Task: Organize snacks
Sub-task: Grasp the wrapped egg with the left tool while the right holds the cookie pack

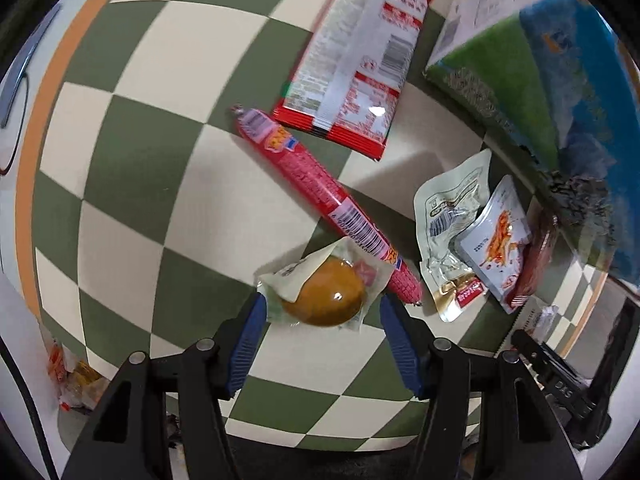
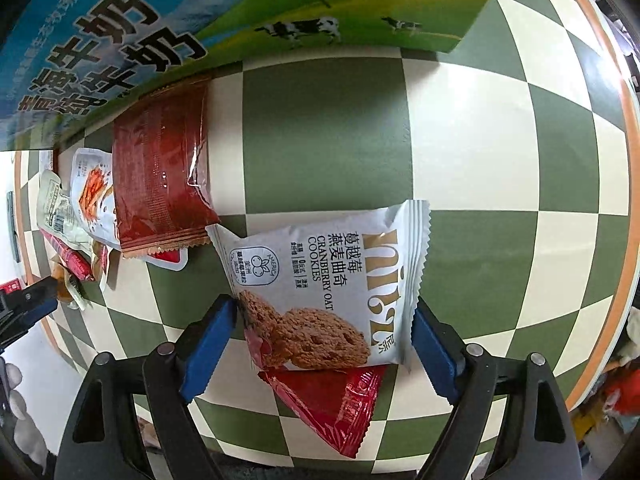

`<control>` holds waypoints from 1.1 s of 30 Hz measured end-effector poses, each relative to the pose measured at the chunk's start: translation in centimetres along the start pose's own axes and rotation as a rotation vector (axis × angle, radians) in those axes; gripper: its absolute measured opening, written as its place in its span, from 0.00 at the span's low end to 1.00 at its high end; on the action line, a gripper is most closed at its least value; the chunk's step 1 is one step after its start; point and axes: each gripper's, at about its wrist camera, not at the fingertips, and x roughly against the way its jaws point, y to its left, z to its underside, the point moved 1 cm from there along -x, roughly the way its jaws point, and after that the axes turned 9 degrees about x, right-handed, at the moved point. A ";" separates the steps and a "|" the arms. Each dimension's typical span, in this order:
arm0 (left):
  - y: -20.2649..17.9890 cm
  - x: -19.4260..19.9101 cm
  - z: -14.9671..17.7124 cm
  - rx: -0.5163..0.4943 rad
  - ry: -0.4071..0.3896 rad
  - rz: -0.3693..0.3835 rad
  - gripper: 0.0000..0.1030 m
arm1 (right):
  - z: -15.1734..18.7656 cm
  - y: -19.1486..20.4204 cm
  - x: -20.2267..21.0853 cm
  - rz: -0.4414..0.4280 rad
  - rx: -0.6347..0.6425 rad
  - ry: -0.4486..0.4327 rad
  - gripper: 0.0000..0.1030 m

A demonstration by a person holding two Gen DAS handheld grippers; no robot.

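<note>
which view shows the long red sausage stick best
The left wrist view: the red sausage stick lies there whole, barcode and label readable. The right wrist view shows only a short red piece of it at the far left edge.

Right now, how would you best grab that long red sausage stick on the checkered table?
Grip the sausage stick across its bare middle, from above, jaws spanning its narrow width. It lies flat and round, and its near end is tucked under the egg pouch, so that end is blocked.

Glossy clear plastic over the braised egg pouch (image 1: 320, 296); shiny red film on the sausage stick (image 1: 316, 196); matt white wrapper on the cranberry oat cookie packet (image 2: 332, 280); ribbed blue pads (image 1: 250, 344); smooth matt checkered counter (image 2: 460, 140).
</note>
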 end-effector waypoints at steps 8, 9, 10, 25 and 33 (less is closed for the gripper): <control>-2.4 -1.9 -1.0 -0.021 0.005 -0.076 0.55 | -0.3 0.1 0.4 0.006 -0.004 0.000 0.86; -2.6 -2.0 -1.1 -0.027 0.003 -0.086 0.55 | -0.3 0.2 0.4 0.006 -0.004 -0.001 0.86; -2.6 -2.0 -1.7 -0.028 0.002 -0.090 0.55 | -0.2 0.1 0.3 0.006 -0.003 -0.002 0.86; -5.8 -2.4 0.1 -0.109 -0.051 -0.156 0.45 | 0.7 0.7 0.7 0.013 0.018 -0.047 0.76; -7.2 0.3 2.5 -0.130 -0.056 -0.052 0.45 | 2.1 -0.2 1.6 -0.037 0.002 -0.067 0.75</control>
